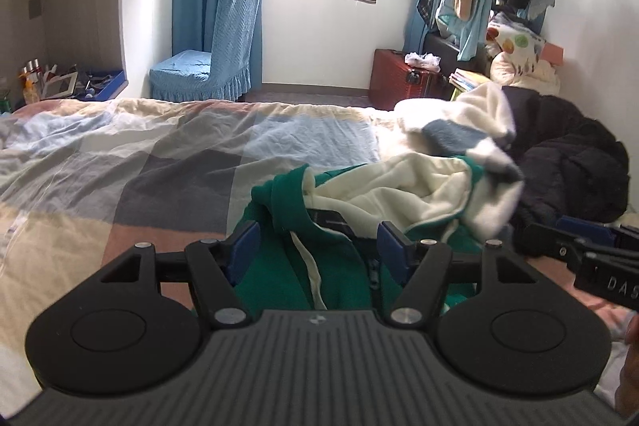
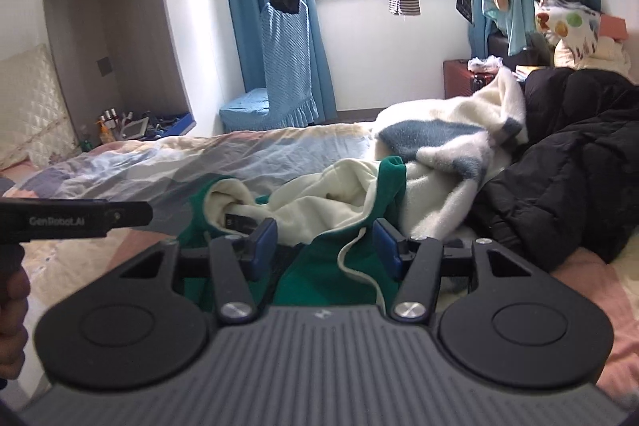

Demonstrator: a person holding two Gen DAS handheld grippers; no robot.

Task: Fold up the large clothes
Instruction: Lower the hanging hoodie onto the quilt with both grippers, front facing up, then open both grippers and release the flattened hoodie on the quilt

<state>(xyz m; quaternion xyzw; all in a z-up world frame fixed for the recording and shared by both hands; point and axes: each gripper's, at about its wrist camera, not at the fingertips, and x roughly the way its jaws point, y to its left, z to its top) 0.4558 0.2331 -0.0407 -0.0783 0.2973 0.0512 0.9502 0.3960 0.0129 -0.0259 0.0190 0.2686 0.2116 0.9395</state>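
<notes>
Left wrist view: the left gripper (image 1: 317, 246) has released jaws, the green hoodie (image 1: 343, 266) lying just beyond them on the bed (image 1: 159, 162). Right wrist view: the right gripper (image 2: 325, 246) is likewise released above the hoodie's hood. Seemingly between folds; next, regrasp an edge.

A bed (image 1: 120, 162) fills the near scene, covered by a rumpled patchwork quilt of pale blue, grey, cream and pink squares. On its near right side lies a green hooded sweatshirt (image 1: 339, 266) with a cream lining, bunched up. Just beyond it, farther right, rests a fluffy white and blue blanket (image 2: 439, 154). At the far right edge sits a heap of black padded coat (image 2: 567, 178).
</notes>
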